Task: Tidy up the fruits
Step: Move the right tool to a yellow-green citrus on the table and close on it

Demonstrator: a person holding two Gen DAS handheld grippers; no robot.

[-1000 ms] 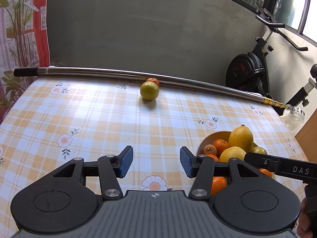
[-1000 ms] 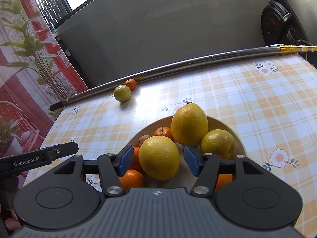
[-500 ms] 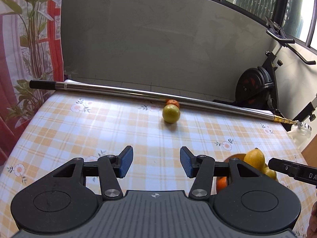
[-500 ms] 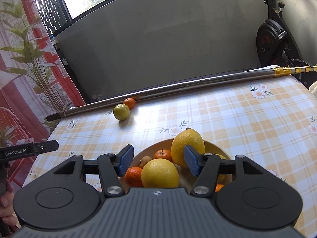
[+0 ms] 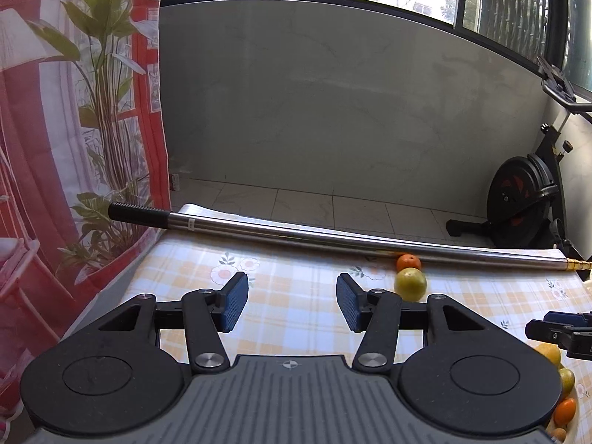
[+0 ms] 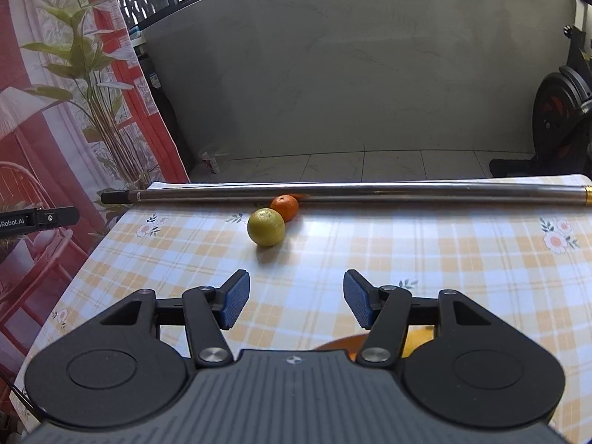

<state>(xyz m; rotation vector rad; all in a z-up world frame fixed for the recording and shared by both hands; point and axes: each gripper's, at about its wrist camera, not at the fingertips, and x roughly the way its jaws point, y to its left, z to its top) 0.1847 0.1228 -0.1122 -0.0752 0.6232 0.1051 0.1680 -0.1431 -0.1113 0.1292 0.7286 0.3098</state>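
My two wrist cameras look low across the table toward the wall at 12 o'clock; both see the metal pole [image 5: 333, 238] [image 6: 333, 189] and green fruit [image 5: 410, 284] [image 6: 266, 227].

Left gripper [image 5: 292, 305] hangs over the checked tablecloth [image 5: 296, 296], blue pads wide apart, nothing between them. The steel pole [image 5: 333, 238] lies across the far edge. Just this side of it sits 1 small orange [image 5: 408, 262], touching a yellow-green fruit [image 5: 410, 284] in front. Far right, below the pole's gold end, the right gripper [image 5: 558, 329] pokes in above the fruit bowl [image 5: 566, 440].
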